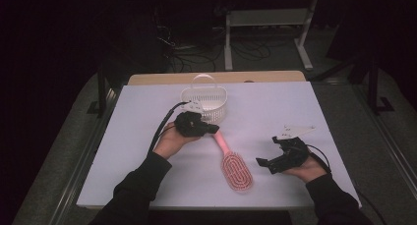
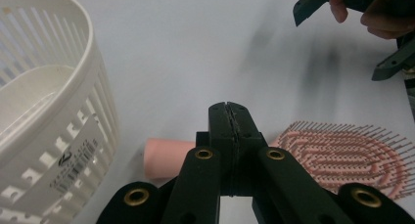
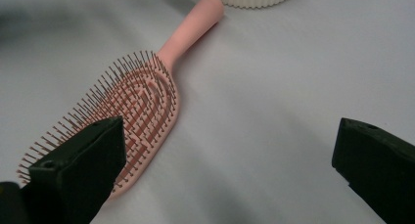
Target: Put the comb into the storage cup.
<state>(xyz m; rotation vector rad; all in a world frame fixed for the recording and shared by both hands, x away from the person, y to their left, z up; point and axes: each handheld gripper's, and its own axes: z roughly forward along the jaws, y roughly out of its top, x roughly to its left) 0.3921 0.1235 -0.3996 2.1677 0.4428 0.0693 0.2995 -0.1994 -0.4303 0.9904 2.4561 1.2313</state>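
I have the left gripper [image 2: 229, 111] with its jaws pressed together over the handle of the pink hairbrush [image 1: 235, 169], which lies flat on the desk [image 1: 147, 185] beside the white basket [image 1: 204, 103]; they look shut on nothing, so I'd reopen, straddle the handle squarely, then close. The right gripper [image 3: 230, 155] waits, jaws apart. The basket's label is too blurred to read.
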